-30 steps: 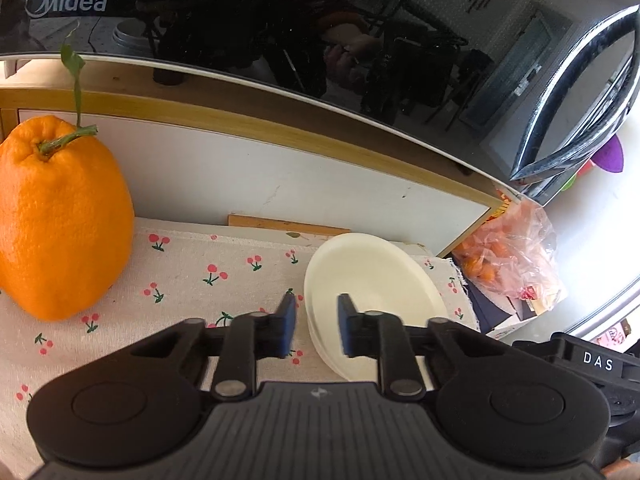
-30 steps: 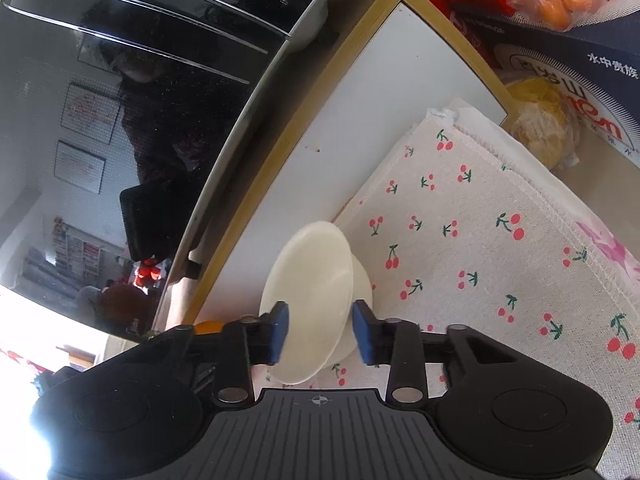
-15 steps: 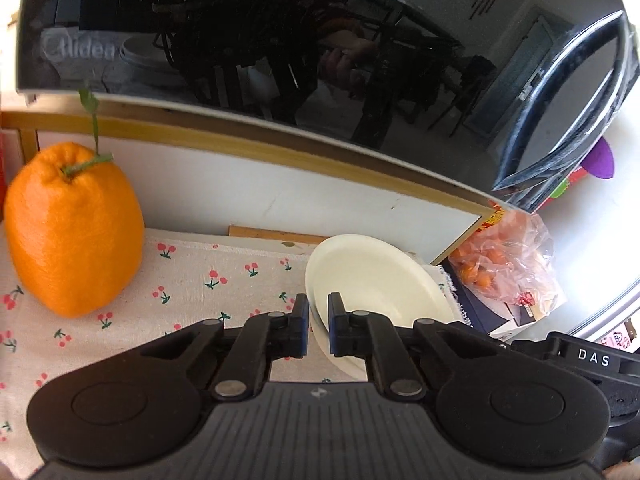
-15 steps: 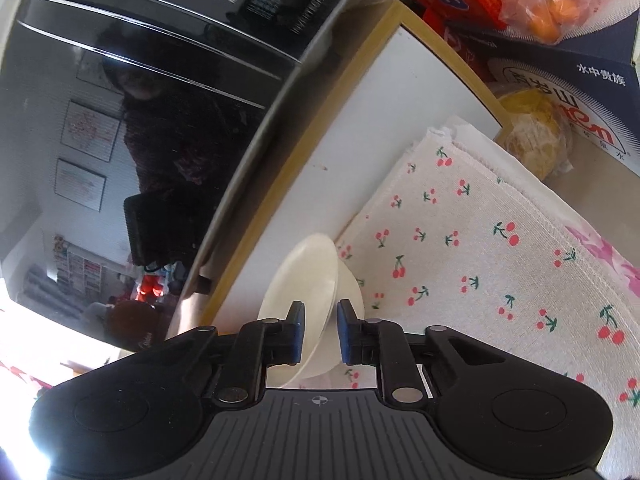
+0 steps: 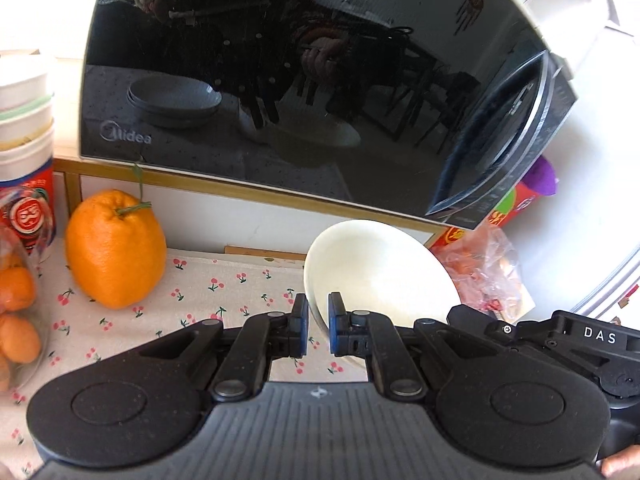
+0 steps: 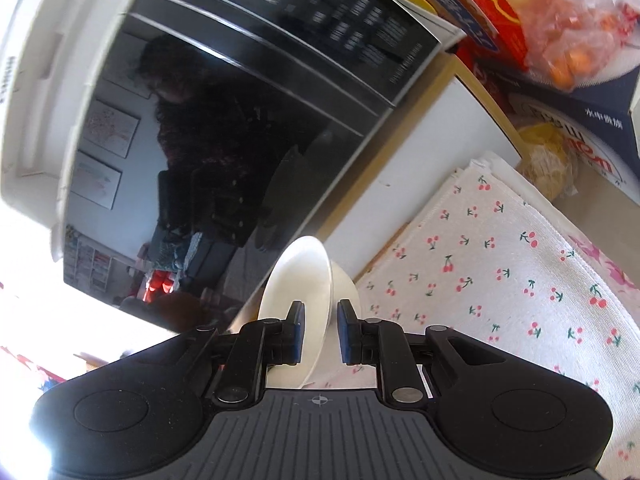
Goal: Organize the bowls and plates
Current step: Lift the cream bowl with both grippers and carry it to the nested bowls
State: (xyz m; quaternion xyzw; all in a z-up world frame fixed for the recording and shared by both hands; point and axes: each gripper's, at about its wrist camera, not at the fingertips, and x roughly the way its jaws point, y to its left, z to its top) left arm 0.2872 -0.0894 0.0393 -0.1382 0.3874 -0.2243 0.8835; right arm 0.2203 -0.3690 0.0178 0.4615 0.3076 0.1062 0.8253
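Observation:
A cream-white bowl (image 5: 380, 272) is held up off the cherry-print cloth (image 5: 224, 292), tilted, in front of the microwave. My left gripper (image 5: 318, 326) is shut on its near rim. In the right wrist view the same bowl (image 6: 298, 284) shows edge-on, and my right gripper (image 6: 320, 330) is shut on its rim from the opposite side. The right gripper's body (image 5: 560, 344) shows at the lower right of the left wrist view.
A black-fronted Midea microwave (image 5: 288, 92) stands on a white shelf right behind the bowl. A large orange (image 5: 116, 248) sits on the cloth at left, with cups (image 5: 24, 132) and small oranges (image 5: 16, 320) beyond. A bag of oranges (image 5: 480, 268) and boxes (image 6: 580, 128) lie at right.
Both grippers have closed on the bowl's rim and lifted it away from the cloth. Both views have pulled back and up from the microwave.

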